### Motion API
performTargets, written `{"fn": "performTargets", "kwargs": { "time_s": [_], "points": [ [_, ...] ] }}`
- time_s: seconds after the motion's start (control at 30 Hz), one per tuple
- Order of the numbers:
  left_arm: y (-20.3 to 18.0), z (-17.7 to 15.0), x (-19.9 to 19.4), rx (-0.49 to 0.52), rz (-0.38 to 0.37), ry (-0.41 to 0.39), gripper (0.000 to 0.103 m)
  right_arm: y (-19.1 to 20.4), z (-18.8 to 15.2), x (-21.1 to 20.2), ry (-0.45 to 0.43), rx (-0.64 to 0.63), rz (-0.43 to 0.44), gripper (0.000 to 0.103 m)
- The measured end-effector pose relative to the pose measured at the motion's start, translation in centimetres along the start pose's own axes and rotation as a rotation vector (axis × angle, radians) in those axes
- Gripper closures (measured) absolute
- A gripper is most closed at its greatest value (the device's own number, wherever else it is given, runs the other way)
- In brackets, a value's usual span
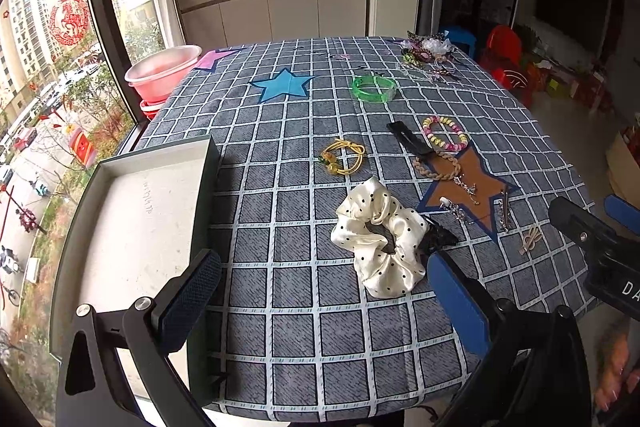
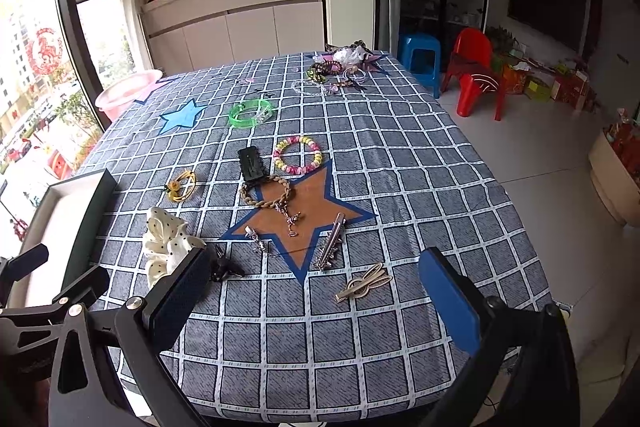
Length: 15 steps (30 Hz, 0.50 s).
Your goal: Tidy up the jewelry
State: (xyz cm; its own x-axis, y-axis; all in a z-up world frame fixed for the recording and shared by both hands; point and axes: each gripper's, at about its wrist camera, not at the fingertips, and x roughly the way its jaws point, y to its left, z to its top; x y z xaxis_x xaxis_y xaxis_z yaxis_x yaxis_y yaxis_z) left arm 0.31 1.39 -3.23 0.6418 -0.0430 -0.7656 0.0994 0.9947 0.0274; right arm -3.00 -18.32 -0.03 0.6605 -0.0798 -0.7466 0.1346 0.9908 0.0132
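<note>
Jewelry lies scattered on a grey checked tablecloth [image 2: 400, 167]. A white polka-dot scrunchie [image 1: 380, 235] sits just ahead of my open left gripper [image 1: 320, 287]; nothing is between its fingers. An open tray-like box [image 1: 140, 211] with a pale floor stands at the left edge. Farther off lie a yellow hair tie [image 1: 345, 155], a black clip [image 1: 409, 137], a pastel bead bracelet [image 1: 444, 133], a braided bracelet [image 1: 438, 167] and a green bangle [image 1: 374, 87]. My right gripper [image 2: 316, 287] is open above the near table, with a gold clip [image 2: 364, 285] and a silver clip [image 2: 332, 243] ahead of it.
A tangle of more jewelry [image 2: 340, 71] lies at the far right corner. A pink basin [image 1: 162, 71] stands off the table's far left. A blue stool [image 2: 420, 61] and a red chair [image 2: 476, 75] stand on the floor at right. The other gripper [image 1: 592, 239] shows at right.
</note>
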Motion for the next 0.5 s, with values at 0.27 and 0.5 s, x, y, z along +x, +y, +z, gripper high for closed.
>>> {"fn": "performTargets", "kwargs": {
  "time_s": [0.27,0.5],
  "points": [
    [-0.22,0.14,-0.16,0.006,0.0,-0.001,0.0,-0.18,-0.03,0.04,-0.003,0.005,0.0,0.0],
    [-0.26,0.2,-0.14,0.007,0.004,0.001,0.0,-0.22,-0.02,0.03,-0.002,0.005,0.002,0.0]
  ]
}}
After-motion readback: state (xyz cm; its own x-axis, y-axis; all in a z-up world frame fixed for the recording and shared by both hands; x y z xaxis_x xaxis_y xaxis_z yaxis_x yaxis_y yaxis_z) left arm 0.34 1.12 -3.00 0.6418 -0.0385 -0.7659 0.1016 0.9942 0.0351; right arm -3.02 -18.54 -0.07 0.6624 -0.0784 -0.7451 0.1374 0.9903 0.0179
